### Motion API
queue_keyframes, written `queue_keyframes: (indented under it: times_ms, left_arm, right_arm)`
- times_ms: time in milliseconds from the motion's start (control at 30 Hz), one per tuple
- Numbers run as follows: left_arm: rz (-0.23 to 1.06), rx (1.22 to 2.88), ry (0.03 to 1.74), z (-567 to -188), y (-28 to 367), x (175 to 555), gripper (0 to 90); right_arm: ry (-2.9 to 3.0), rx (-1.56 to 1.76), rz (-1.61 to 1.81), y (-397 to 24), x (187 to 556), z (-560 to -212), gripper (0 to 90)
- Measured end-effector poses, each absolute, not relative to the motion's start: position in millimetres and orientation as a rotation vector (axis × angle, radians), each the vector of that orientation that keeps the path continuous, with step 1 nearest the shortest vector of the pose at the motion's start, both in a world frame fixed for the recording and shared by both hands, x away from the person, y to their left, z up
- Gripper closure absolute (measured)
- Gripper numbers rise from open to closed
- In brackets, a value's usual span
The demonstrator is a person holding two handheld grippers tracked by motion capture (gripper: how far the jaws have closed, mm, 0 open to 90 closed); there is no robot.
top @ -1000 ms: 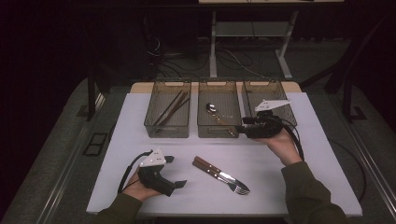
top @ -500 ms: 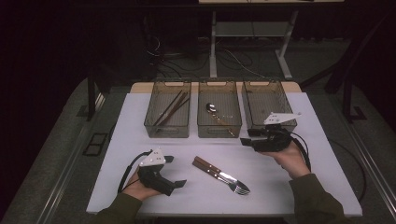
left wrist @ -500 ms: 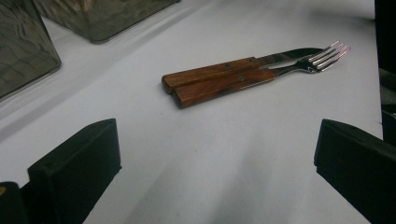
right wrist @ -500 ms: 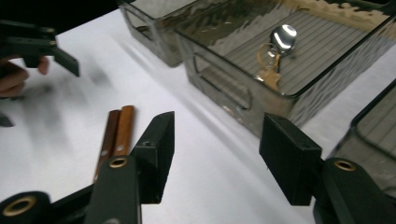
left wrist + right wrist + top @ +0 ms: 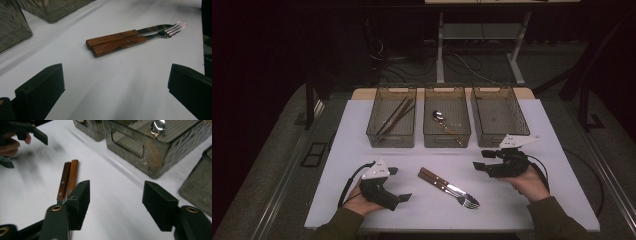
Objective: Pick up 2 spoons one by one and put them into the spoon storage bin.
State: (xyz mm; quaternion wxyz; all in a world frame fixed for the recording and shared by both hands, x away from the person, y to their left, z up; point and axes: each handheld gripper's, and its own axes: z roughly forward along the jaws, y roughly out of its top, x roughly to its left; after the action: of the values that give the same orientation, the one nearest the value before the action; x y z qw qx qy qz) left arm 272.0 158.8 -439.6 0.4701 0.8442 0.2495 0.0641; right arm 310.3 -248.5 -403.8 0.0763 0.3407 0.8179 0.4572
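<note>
High view: wooden-handled steel knife and fork [image 5: 449,187] lie side by side (touching) on white table [image 5: 562,175], dark room; left gripper [image 5: 399,184] wide, right gripper [image 5: 478,160] empty, just been opening.

Fork [image 5: 67,180] tines hidden behind right gripper [image 5: 117,205] jaws; knife [image 5: 113,38] blade partly behind fork.

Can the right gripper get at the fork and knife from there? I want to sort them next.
Probably yes: the right gripper is open, and only bare table lies between it and the fork and knife.
</note>
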Motion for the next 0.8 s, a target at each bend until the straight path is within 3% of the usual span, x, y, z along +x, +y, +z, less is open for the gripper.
queue_keyframes:
  times_ms: [267,800]
  left_arm:
    - [0.157,2.07,0.612,-439.6,158.4,271.6,0.0]
    - [0.16,2.076,0.612,-439.3,158.1,270.9,0.0]
  right_arm:
    - [2.404,1.034,1.355,-256.9,295.9,-415.2,29.2]
    - [2.442,0.986,1.361,-252.6,277.6,-428.2,25.9]
